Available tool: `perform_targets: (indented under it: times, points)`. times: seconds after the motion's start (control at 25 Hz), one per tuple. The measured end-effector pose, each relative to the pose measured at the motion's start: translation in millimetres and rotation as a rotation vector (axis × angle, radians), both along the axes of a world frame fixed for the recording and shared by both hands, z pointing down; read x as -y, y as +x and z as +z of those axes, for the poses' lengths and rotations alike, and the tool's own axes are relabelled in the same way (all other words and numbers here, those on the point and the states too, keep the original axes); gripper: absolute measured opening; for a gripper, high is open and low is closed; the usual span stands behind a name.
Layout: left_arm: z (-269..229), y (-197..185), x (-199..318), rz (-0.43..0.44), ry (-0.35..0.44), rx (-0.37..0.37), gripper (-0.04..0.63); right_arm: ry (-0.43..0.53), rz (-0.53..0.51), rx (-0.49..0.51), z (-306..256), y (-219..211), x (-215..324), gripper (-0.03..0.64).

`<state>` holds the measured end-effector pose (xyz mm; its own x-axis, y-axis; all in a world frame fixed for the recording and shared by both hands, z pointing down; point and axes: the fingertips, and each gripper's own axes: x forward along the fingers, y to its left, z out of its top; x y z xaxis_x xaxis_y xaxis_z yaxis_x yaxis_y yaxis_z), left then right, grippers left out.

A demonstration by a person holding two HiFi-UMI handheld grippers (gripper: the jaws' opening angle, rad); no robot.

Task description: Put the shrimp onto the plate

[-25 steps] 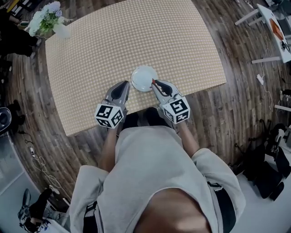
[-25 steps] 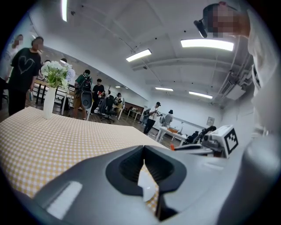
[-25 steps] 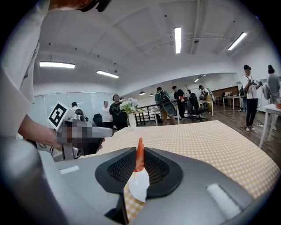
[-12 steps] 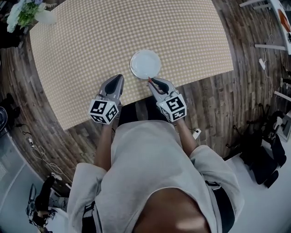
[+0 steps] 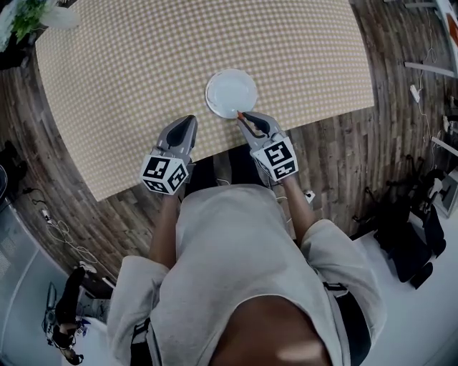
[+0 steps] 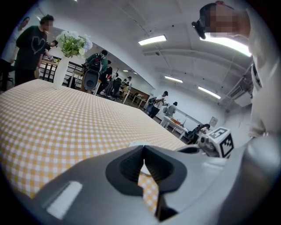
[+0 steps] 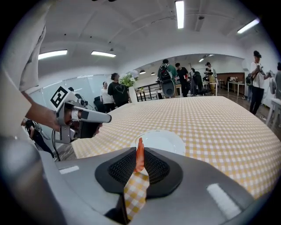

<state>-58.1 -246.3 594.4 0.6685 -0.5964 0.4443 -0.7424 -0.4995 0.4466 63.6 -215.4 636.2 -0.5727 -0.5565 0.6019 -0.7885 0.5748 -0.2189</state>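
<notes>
A small white plate (image 5: 231,93) sits on the checked tablecloth near the table's front edge. My right gripper (image 5: 243,116) is shut on an orange shrimp (image 7: 139,154), which stands upright between the pads. Its tip hangs just at the plate's (image 7: 160,140) near rim. My left gripper (image 5: 187,123) hovers over the cloth to the left of the plate, jaws together and empty (image 6: 142,161). The right gripper view shows the left gripper (image 7: 83,116) off to the left. A sliver of the plate (image 6: 133,143) shows past the left jaws.
The checked table (image 5: 143,64) stretches far beyond the plate. A white vase of flowers (image 5: 32,16) stands at its far left corner (image 6: 66,55). Wooden floor, cables and furniture surround the table. Several people stand in the background (image 7: 169,79).
Both grippers have sunk closer to the tabletop. The shrimp stays clamped in the right jaws and now sits at the plate's near rim. The left jaws stay together.
</notes>
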Motion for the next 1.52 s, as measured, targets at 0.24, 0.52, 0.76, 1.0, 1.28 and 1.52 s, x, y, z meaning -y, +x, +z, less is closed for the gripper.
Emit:
perform_targets:
  times: [0.24, 0.52, 0.76, 1.0, 1.28, 1.52]
  points:
    - [-2.8, -10.2, 1.6, -0.036, -0.002, -0.006, 0.009, 0.057, -0.131, -0.146, 7.3, 2.5, 25.5, 0.057]
    - [-4.9, -17.2, 0.2, -0.064, -0.003, -0.014, 0.009, 0.128, -0.391, -0.353, 18.6, -5.6, 44.4, 0.057]
    - [-4.6, -19.6, -1.7, -0.091, -0.004, -0.025, 0.009, 0.202, -0.666, -0.568, 29.9, -9.3, 50.4, 0.057]
    - [-8.3, -21.2, -5.4, -0.117, -0.005, -0.051, 0.009, 0.244, -0.856, -0.708, 38.1, -14.4, 52.8, 0.057]
    - [-10.7, -26.2, -2.5, -0.163, 0.002, -0.08, 0.009, 0.173, -0.867, -0.673, 45.2, -15.1, 57.5, 0.058]
    - [-6.3, -35.6, -3.2, -0.188, -0.003, -0.086, 0.009, 0.065, -0.867, -0.619, 54.9, -17.7, 63.8, 0.058]
